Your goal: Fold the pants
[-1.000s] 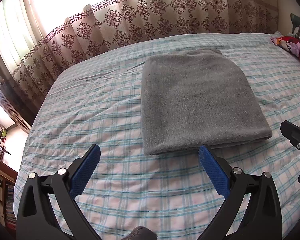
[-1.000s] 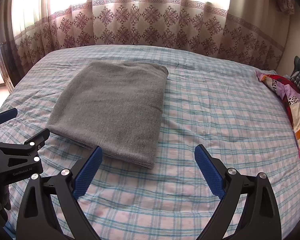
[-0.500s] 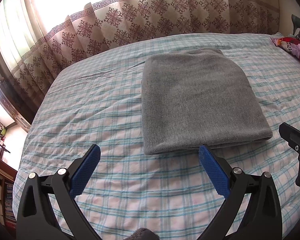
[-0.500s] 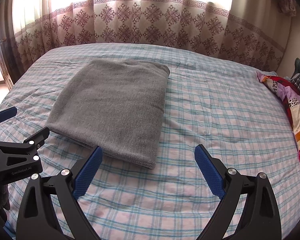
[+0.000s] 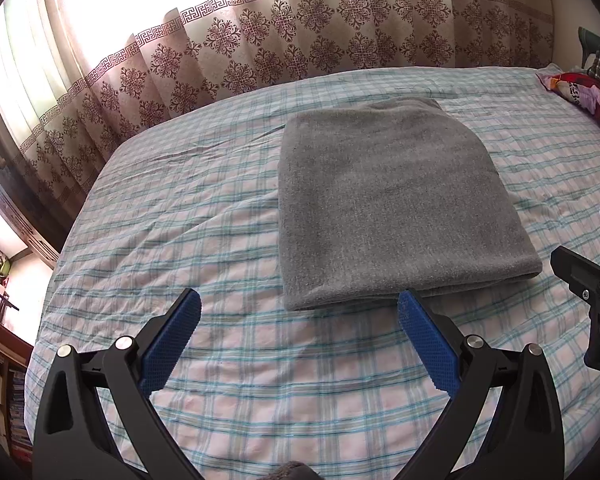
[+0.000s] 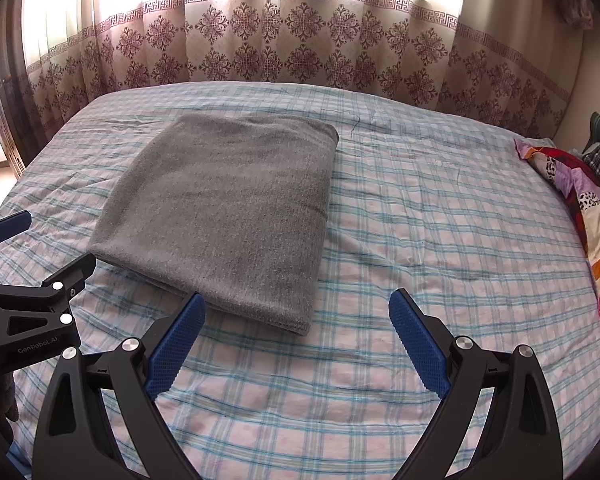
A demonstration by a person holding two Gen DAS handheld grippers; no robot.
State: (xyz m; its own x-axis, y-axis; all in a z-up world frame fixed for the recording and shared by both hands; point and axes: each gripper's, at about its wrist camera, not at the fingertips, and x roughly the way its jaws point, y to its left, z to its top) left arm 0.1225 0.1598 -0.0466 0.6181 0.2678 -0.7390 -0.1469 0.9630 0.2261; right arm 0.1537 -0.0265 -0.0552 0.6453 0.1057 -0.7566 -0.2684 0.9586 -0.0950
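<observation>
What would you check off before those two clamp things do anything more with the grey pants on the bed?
1. Pants folded into a neat rectangle: ok.
2. Pants lying flat on the bedsheet, edges lined up: ok at the near edge; the far side cannot be seen well.
3. Left gripper open and empty: ok.
4. Right gripper open and empty: ok.
5. Both grippers clear of the cloth: ok; they look short of the near edge.
6. Colourful blanket well away from the pants: ok.
</observation>
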